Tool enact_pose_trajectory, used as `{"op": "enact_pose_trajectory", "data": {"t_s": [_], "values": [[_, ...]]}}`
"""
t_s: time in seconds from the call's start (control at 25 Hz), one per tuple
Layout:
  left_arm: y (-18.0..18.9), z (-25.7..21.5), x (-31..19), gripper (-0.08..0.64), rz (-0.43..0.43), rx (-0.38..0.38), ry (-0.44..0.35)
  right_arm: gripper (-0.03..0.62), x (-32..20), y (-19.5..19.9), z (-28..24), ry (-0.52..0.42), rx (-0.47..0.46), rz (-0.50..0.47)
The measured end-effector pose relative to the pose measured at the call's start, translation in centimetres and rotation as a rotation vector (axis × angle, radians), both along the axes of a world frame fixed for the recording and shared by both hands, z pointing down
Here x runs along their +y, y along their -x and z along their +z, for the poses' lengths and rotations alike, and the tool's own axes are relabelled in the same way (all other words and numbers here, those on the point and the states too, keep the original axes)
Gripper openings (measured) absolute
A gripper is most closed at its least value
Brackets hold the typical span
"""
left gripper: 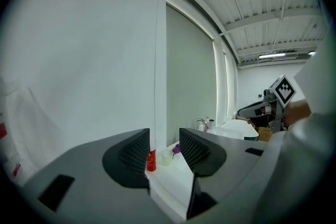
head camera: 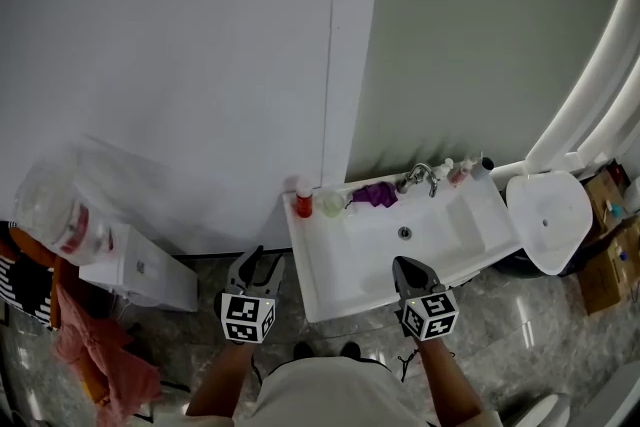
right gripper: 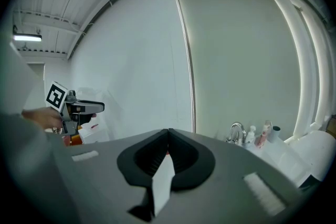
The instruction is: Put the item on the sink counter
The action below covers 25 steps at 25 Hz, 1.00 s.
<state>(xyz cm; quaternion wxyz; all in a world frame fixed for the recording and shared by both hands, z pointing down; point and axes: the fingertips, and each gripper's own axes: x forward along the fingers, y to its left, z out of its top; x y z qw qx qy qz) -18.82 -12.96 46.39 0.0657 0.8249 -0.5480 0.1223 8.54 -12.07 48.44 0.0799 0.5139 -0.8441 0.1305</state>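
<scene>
A white sink counter stands against the wall below me. On its back edge are a red bottle, a pale green cup and a purple item, left of the faucet. My left gripper hangs just off the counter's left front corner, its jaws apart with nothing between them. The left gripper view shows the red bottle and the cup far beyond the gap. My right gripper is over the counter's front edge, jaws closed together and empty.
Small bottles stand right of the faucet. A white box, a clear plastic bag and an orange cloth lie at the left. A round white fixture and cardboard boxes are at the right.
</scene>
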Motion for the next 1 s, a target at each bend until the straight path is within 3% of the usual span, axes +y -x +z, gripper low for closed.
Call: {"op": "enact_pose_trajectory", "data": {"t_s": [0.52, 1.0], "values": [[-2.6, -1.6, 0.0, 0.014, -0.069, 0.002, -0.038, 0.011, -1.1, -1.5, -0.8, -0.026, -0.015, -0.069], [-4.2, -1.1, -0.4, 0.008, -0.051, 0.004, -0.022, 0.011, -1.9, -1.5, -1.3, -0.069, -0.028, -0.128]]}}
